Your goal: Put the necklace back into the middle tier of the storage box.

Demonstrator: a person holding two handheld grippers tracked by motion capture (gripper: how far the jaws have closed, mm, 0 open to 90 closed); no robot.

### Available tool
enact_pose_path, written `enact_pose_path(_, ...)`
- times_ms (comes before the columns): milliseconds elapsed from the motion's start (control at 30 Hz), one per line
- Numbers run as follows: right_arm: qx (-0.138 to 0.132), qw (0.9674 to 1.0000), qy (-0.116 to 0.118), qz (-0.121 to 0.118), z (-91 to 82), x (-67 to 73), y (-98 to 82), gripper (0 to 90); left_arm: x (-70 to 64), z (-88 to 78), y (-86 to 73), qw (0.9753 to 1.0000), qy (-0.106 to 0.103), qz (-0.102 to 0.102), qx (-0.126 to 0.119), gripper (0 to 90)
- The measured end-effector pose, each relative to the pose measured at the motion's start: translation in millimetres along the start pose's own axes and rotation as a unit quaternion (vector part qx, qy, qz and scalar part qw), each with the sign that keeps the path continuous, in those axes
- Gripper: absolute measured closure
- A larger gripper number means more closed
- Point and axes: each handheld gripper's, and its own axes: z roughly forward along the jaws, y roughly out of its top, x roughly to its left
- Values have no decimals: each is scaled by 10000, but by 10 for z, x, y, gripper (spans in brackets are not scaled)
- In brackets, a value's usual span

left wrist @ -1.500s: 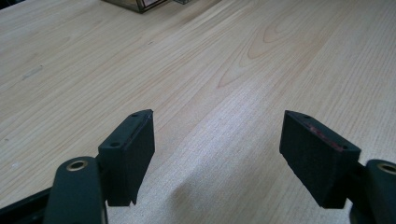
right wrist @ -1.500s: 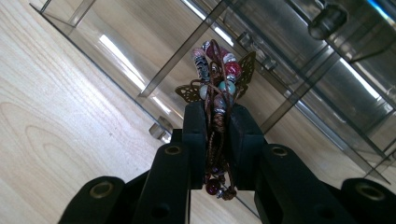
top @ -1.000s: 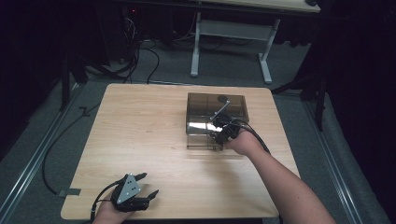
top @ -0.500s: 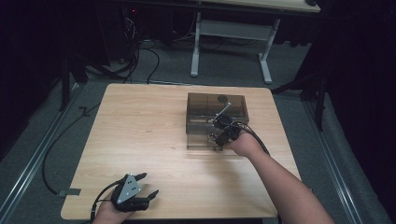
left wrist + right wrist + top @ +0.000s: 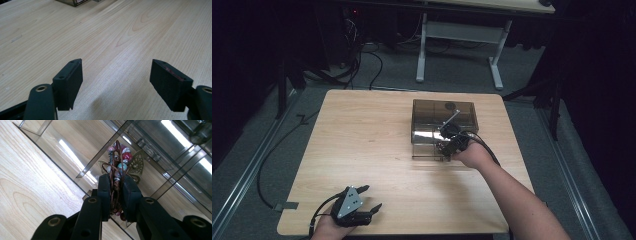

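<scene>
Jaws of right gripper (image 5: 116, 192) clench one beaded bracelet (image 5: 119, 162) (left gripper (image 5: 116, 82) spread) over one smoked box (image 5: 443, 120).

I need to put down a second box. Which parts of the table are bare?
The table is bare left of the smoky plastic box, up to the left gripper. It is crowded at the box's near edge, where the right gripper holds a beaded bracelet.

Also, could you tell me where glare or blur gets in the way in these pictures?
Right gripper view: bright light streaks glare off the smoky clear box, yet the beaded bracelet in the jaws is sharp. High view: the room around the table is dark; the right gripper is small and soft. Left gripper view: evenly lit, the far wood slightly soft.
</scene>
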Motion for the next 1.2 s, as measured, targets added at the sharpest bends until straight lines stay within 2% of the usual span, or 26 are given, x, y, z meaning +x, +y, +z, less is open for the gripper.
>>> enact_pose_path(33, 27, 9999, -5, 138, -12, 21, -6, 793, -1, 0, 0, 10000, 2, 0, -2, 268)
enact_pose_path(67, -12, 10000, -14, 36, -13, 11, -8, 793, -1, 0, 0, 10000, 3, -1, -1, 268)
enact_pose_path(133, 3, 9999, -2, 102, -26, 19, -14, 793, 0, 0, 0, 10000, 6, 1, 3, 268)
enact_pose_path(167, -27, 10000, -3, 17, -25, 7, -13, 792, -1, 1, 0, 10000, 8, 2, 5, 269)
enact_pose_path(267, -35, 10000, -51, -1, -9, -1, -12, 792, -1, 1, 1, 10000, 8, 6, 11, 268)
enact_pose_path(300, 14, 9999, -49, 128, -7, 10, -12, 791, -1, 1, 1, 10000, 10, 6, 10, 268)
enact_pose_path(367, -20, 10000, -70, 18, 20, -17, -1, 790, 0, 0, 0, 10000, 11, 3, 7, 269)
enact_pose_path(400, 9, 9999, -93, 111, 28, -14, 0, 789, 0, 1, 0, 10000, 10, 0, 4, 269)
enact_pose_path(467, -5, 9999, -131, 60, 57, -42, 7, 785, 0, 0, 0, 10000, 7, -2, 2, 269)
enact_pose_path(533, 60, 9998, -137, 164, 80, -46, 8, 773, 1, 0, 0, 10000, 4, -5, 1, 268)
enact_pose_path(567, 53, 9998, -146, 91, 93, -61, 9, 772, 0, 0, 0, 10000, 1, -6, -1, 268)
enact_pose_path(667, 58, 9998, -142, 100, 104, -65, 13, 738, 1, 0, 0, 10000, 3, -2, -1, 268)
enact_pose_path(867, -77, 9995, -82, 284, -20, -51, 16, 677, -1, 1, 1, 10000, 6, 11, 13, 268)
enact_pose_path(900, -119, 9997, -89, 217, -43, -66, 15, 676, -1, 2, 1, 10000, 6, 10, 14, 268)
enact_pose_path(1033, -220, 9994, -117, 260, -155, -86, 15, 676, -3, 4, 0, 10000, 21, 9, 6, 268)
enact_pose_path(1133, -265, 9992, -158, 267, -227, -93, 19, 691, -1, 4, 1, 10000, 22, 17, 18, 268)
enact_pose_path(1200, -278, 9991, -137, 283, -253, -77, 16, 765, -1, 5, 1, 10000, 19, 16, 23, 269)
